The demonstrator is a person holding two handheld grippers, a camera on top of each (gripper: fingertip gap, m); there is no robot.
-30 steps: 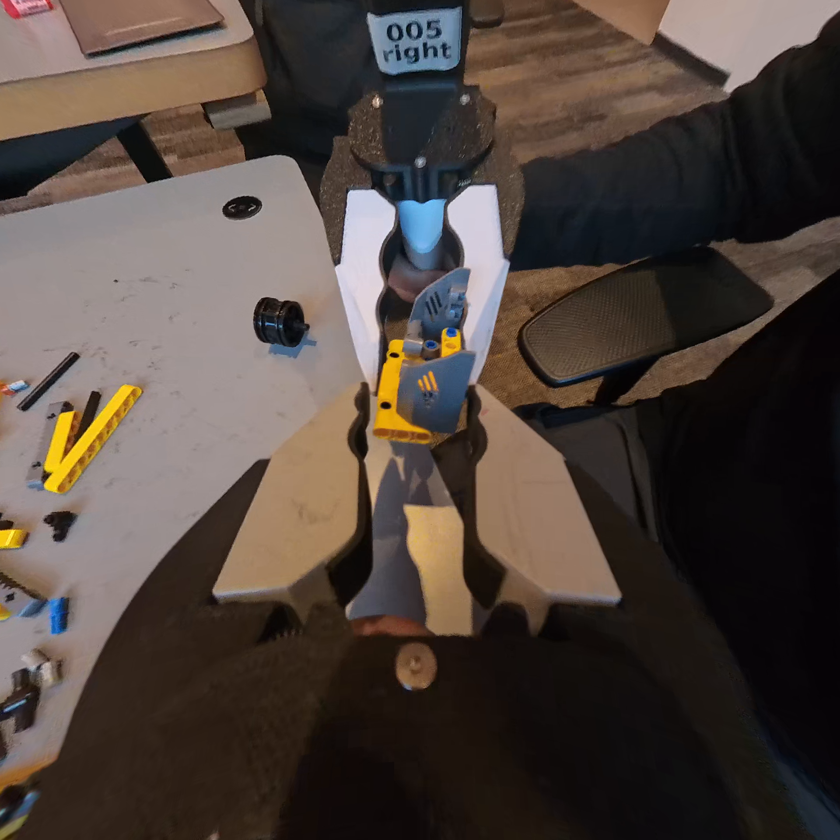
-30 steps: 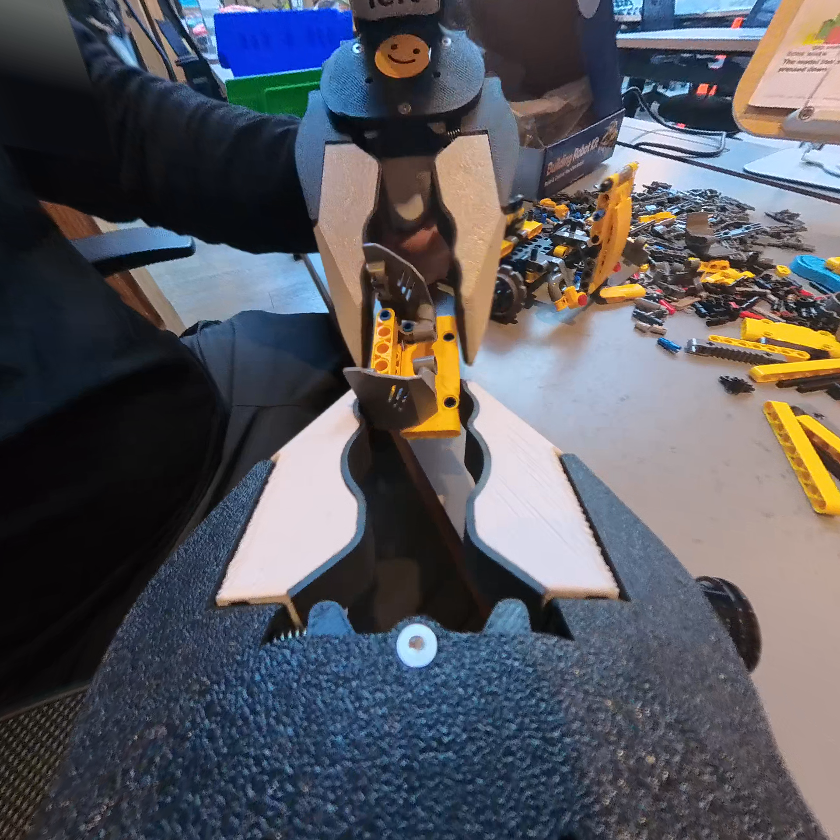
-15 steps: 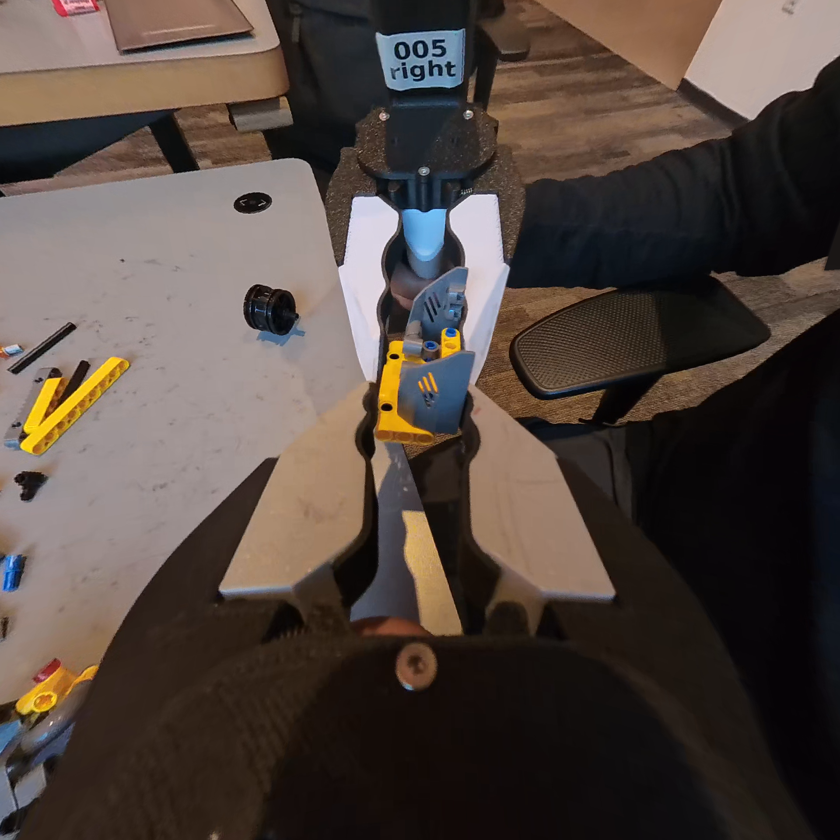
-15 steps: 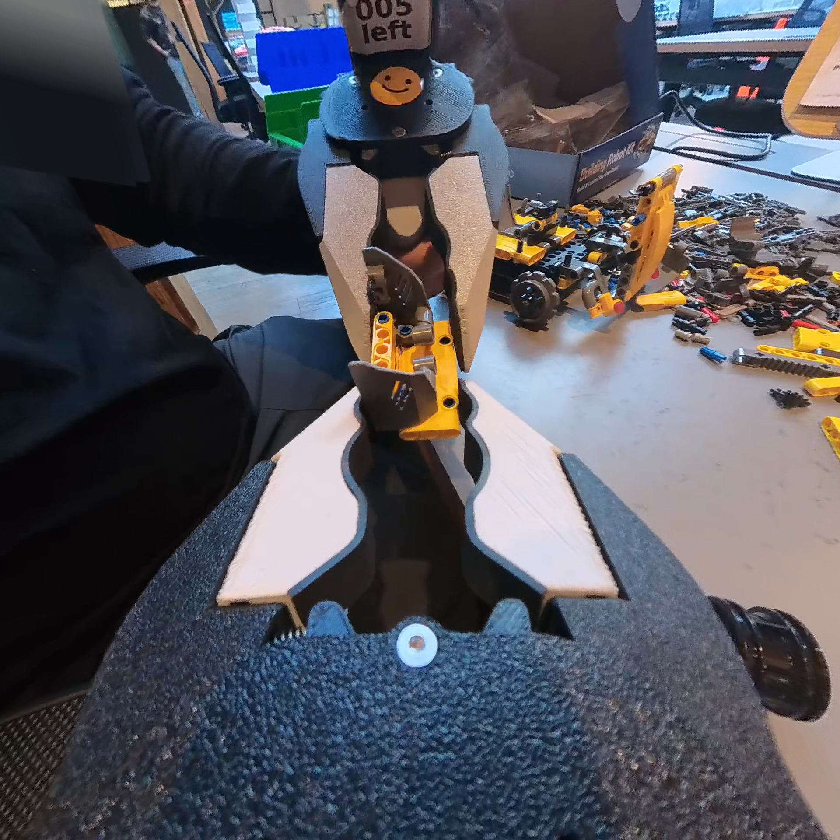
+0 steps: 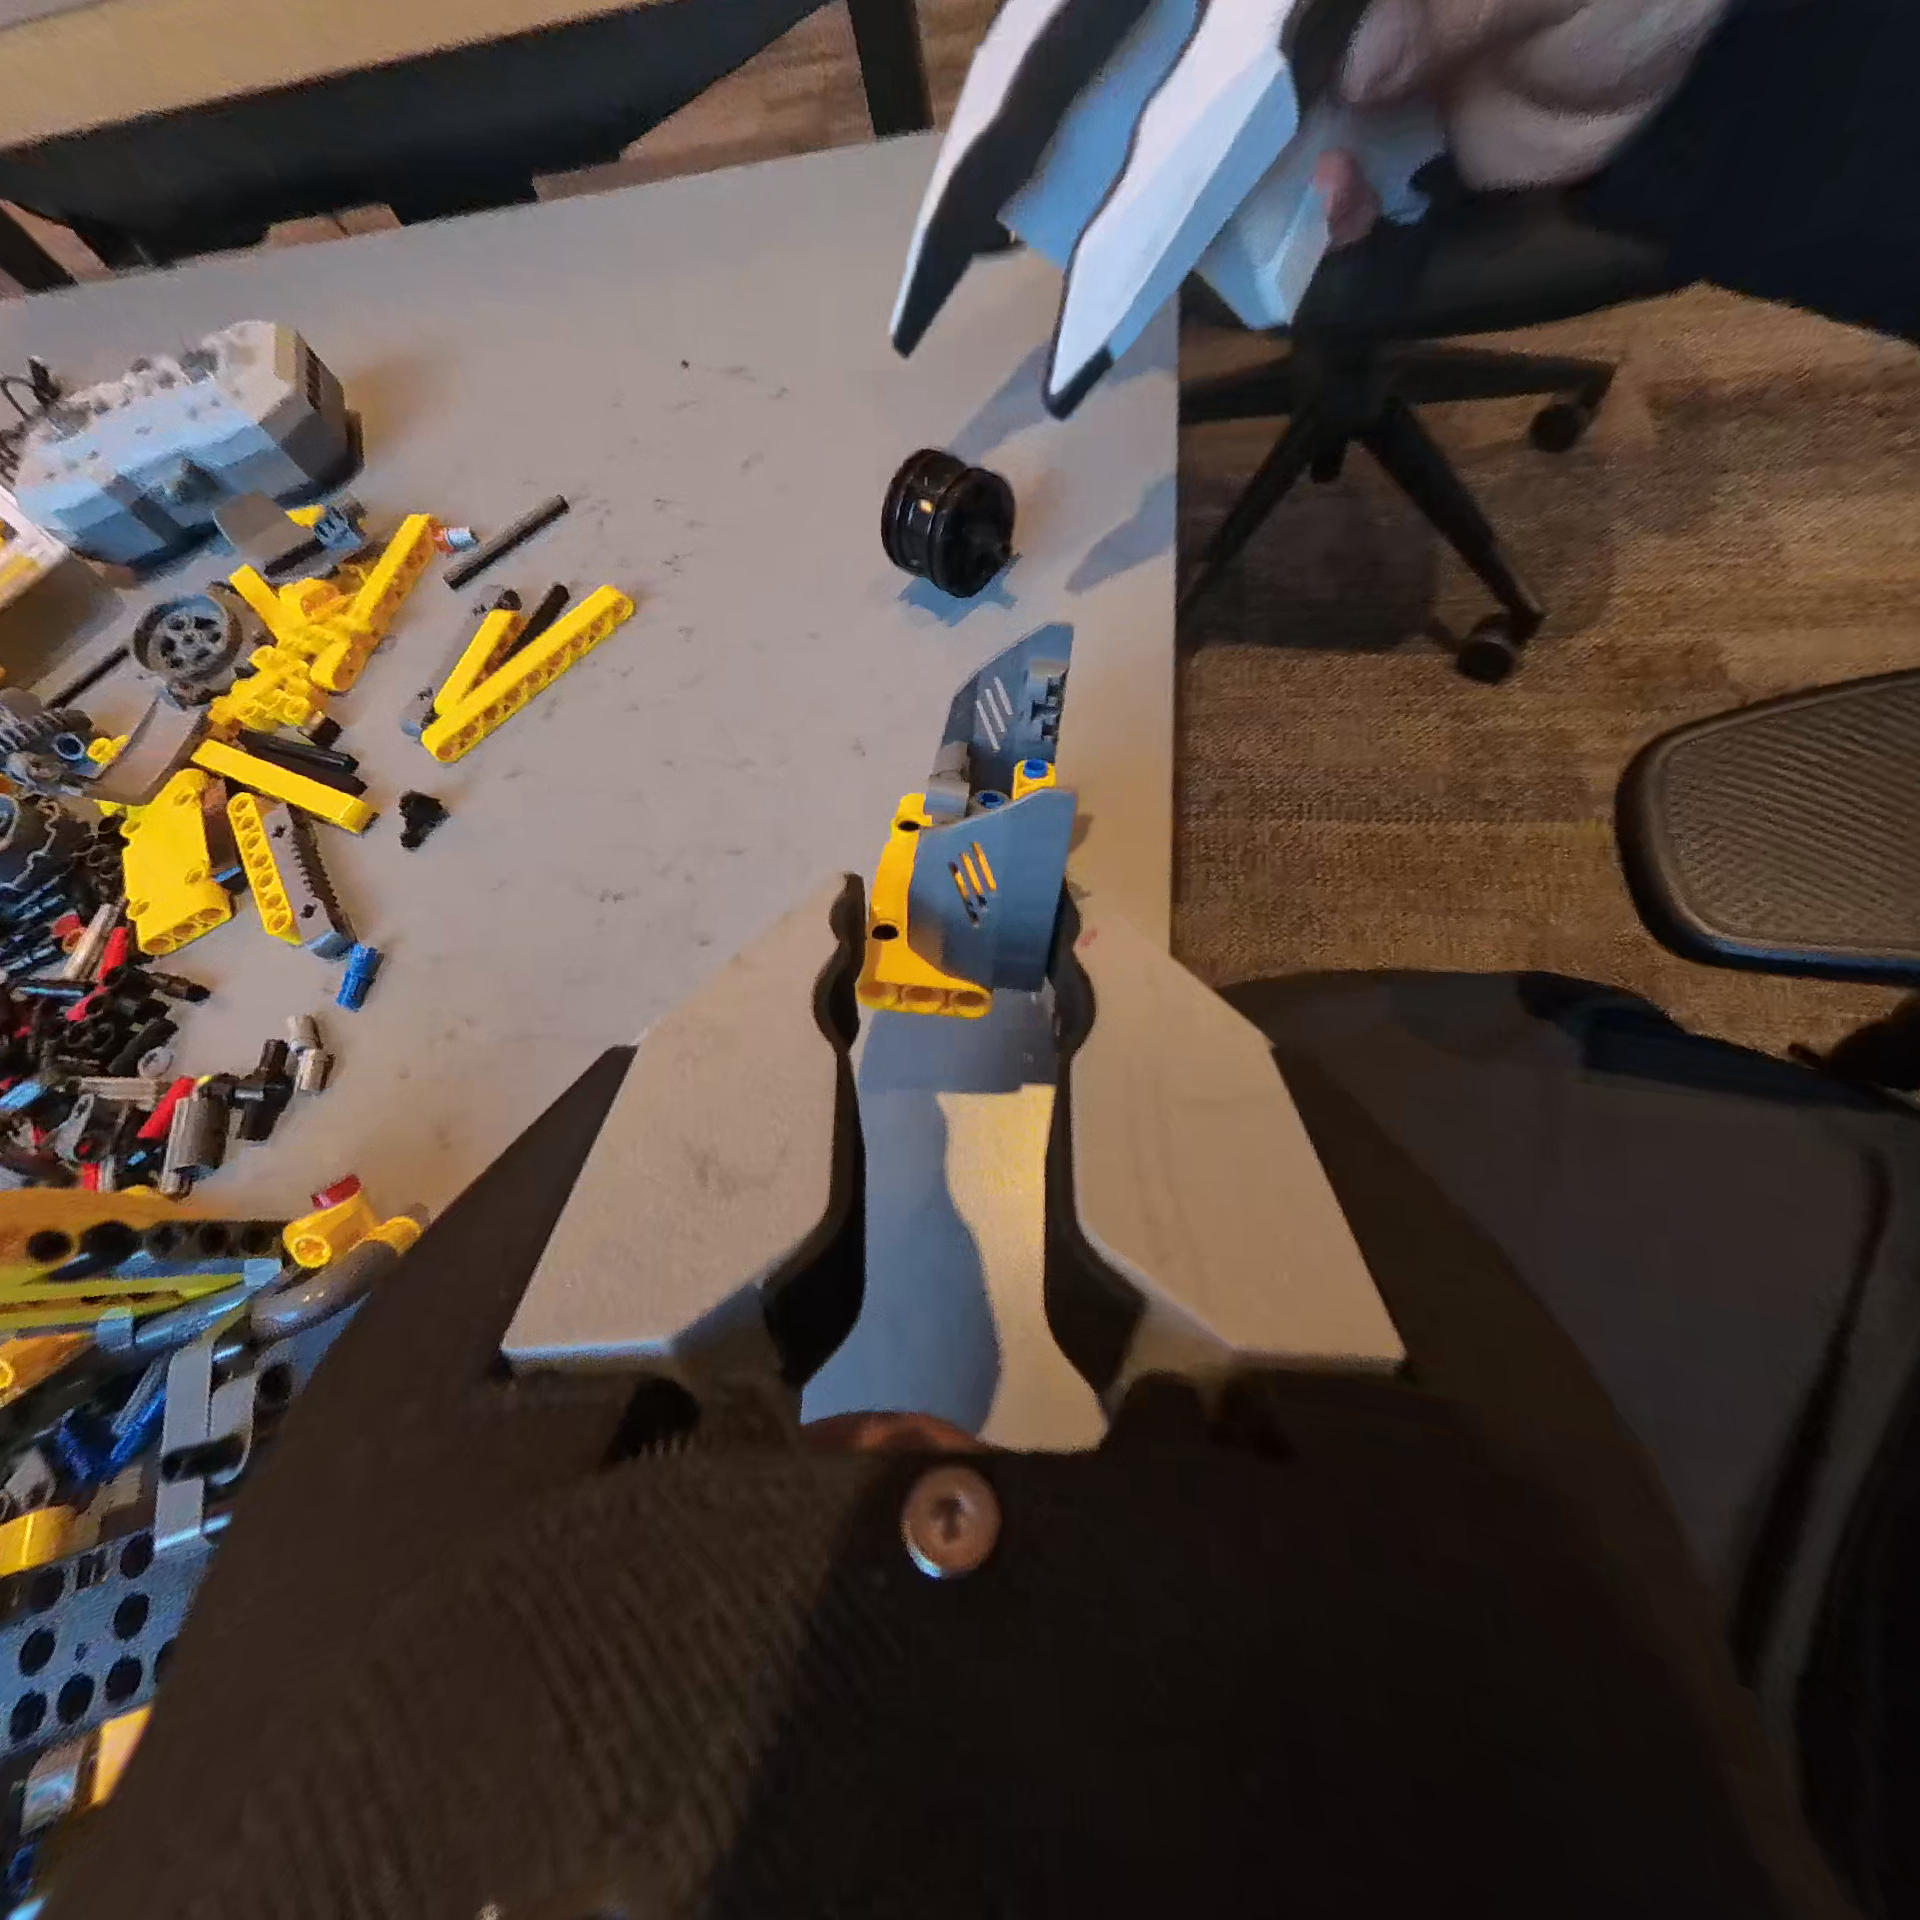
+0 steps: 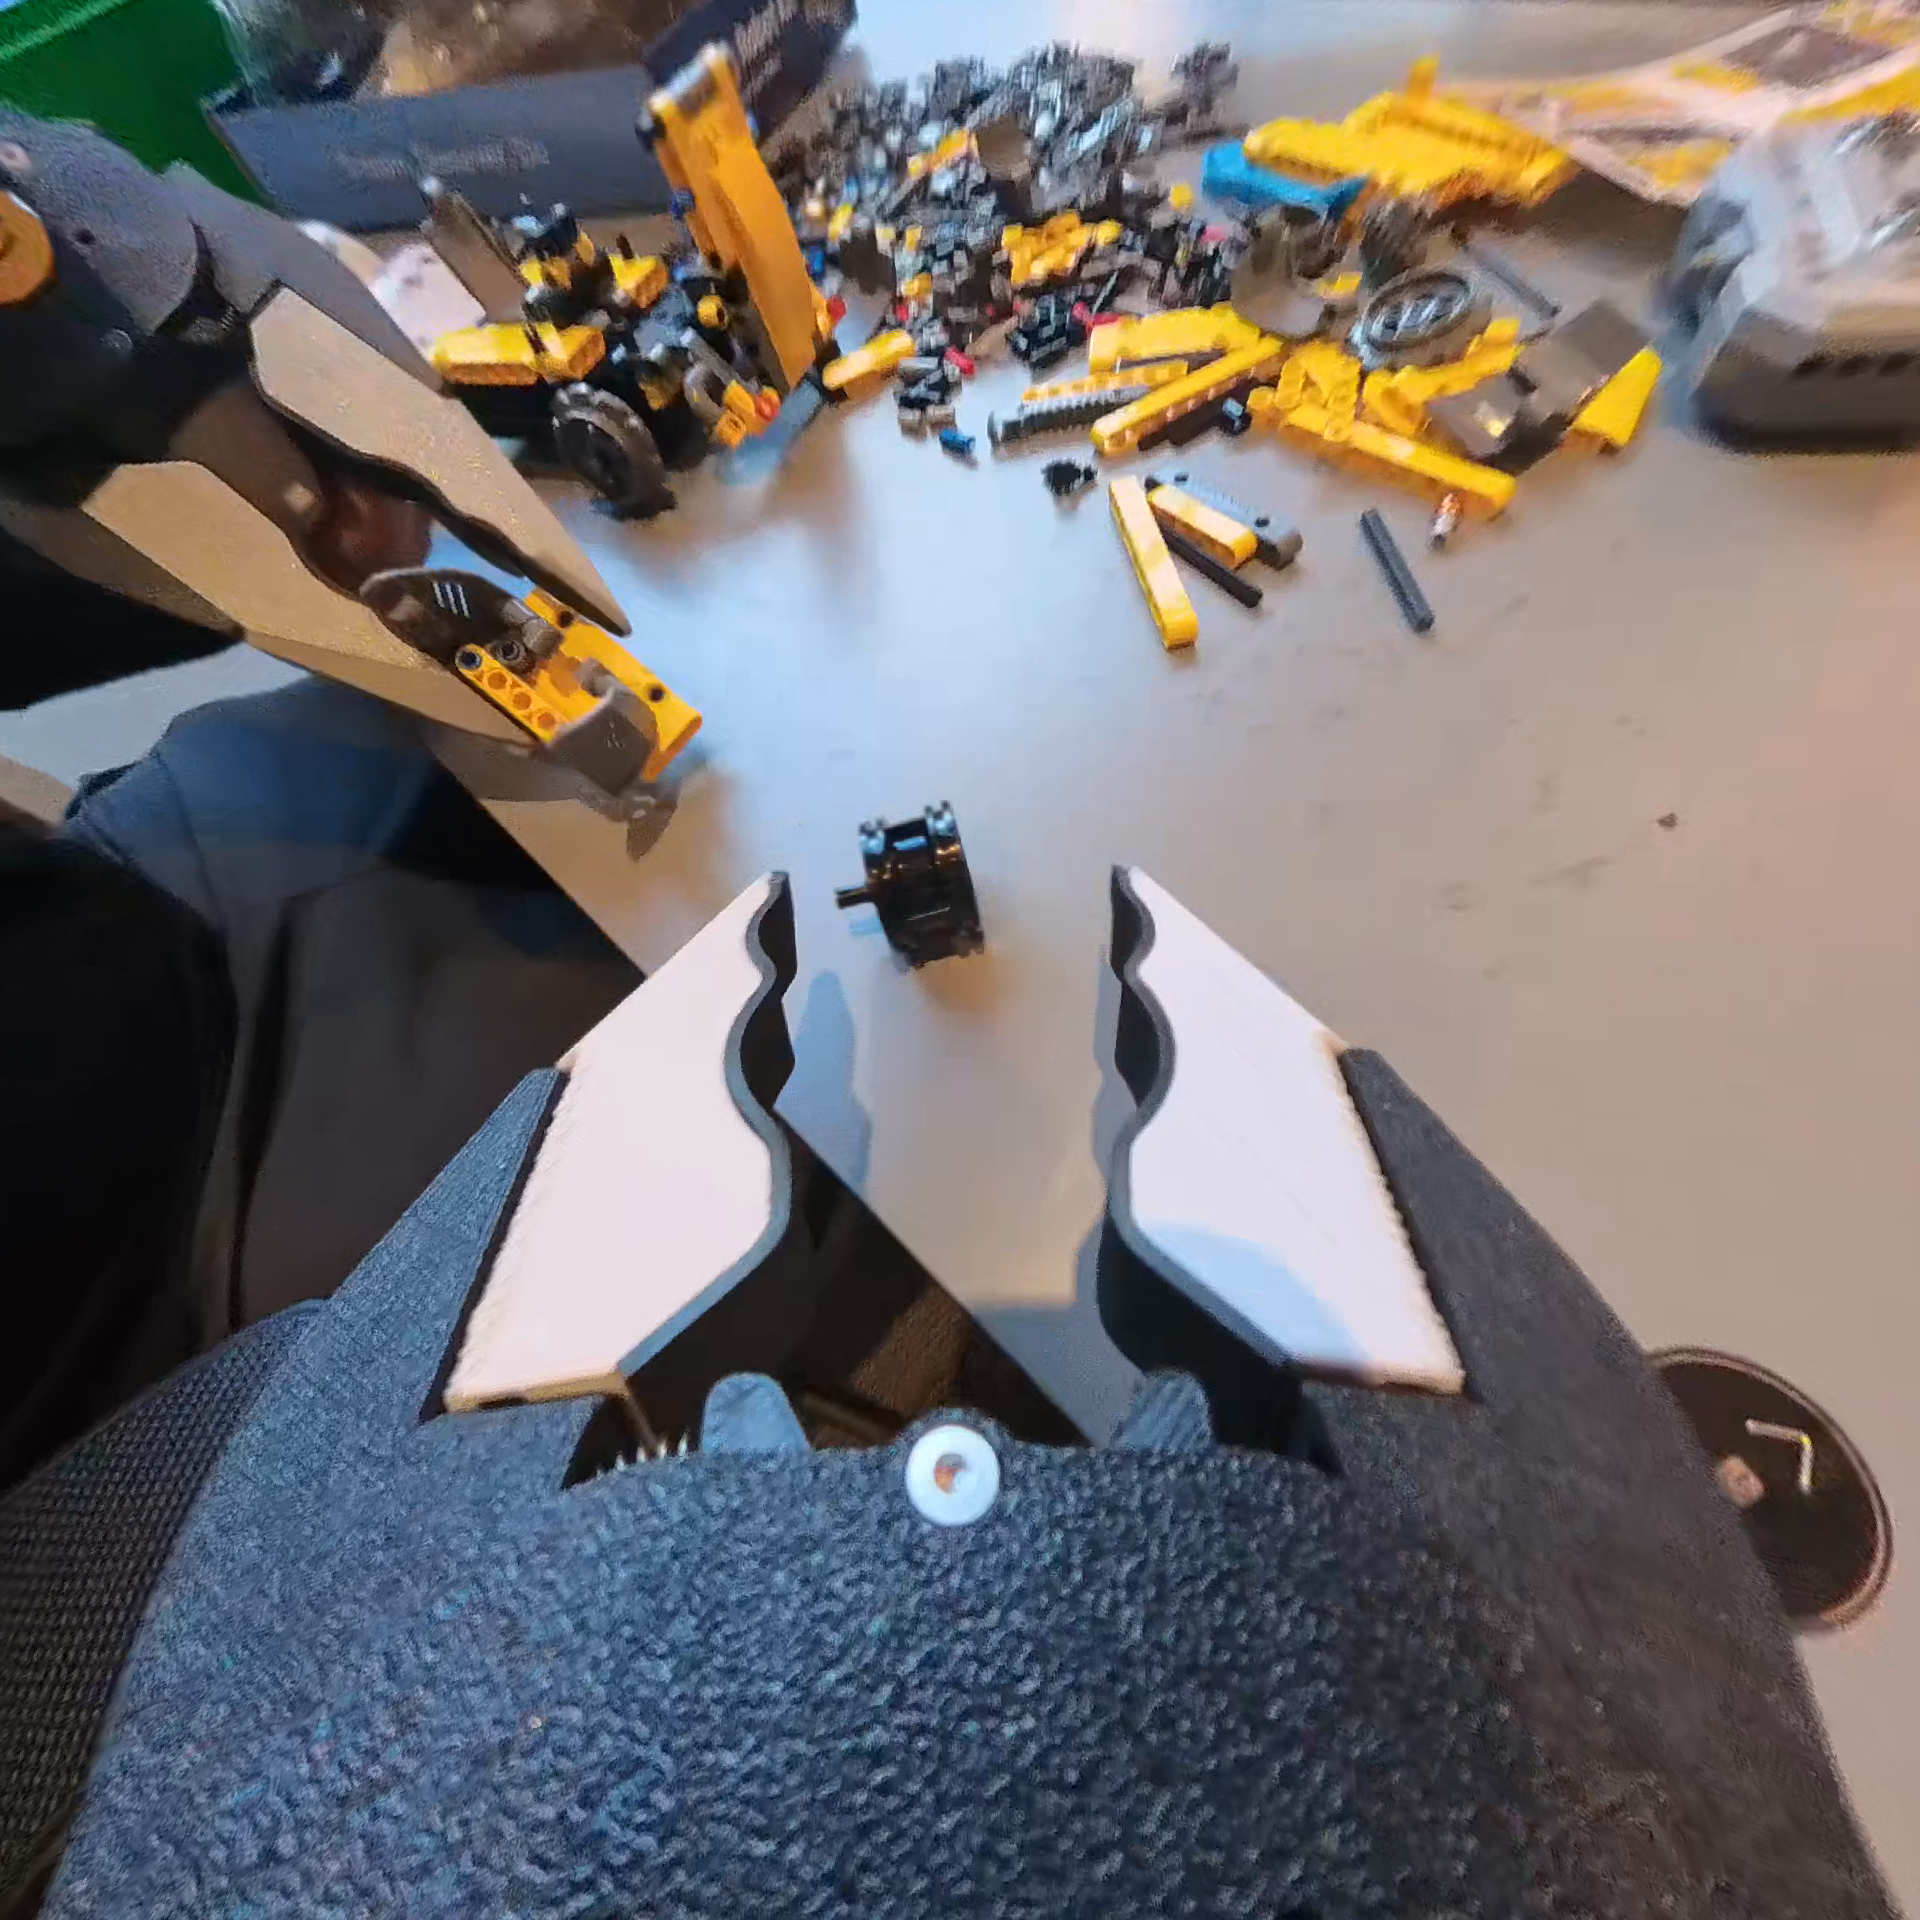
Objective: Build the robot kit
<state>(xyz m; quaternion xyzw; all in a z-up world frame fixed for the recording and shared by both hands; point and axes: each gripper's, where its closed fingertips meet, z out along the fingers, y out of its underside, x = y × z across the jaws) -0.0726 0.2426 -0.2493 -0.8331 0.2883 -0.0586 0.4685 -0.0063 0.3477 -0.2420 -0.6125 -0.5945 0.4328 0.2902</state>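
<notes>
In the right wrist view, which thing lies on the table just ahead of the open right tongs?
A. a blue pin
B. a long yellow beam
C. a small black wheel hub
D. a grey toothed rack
C: the small black wheel hub lies alone on the table just past the tips of the right tongs, whose jaws stand wide apart.

Left tool (image 5: 956, 925) fingers closed on a held part; right tool (image 6: 945, 894) fingers spread wide, pointing toward 12 o'clock.

1. The right hand-held gripper (image 5: 1049, 301) is cut off by the left wrist view's top edge.
2. The grey block (image 6: 1808, 301), far right on the table (image 6: 1351, 831), is blurred and cropped.
3. The small dark parts (image 6: 1039, 135) are too blurred to tell apart.
</notes>
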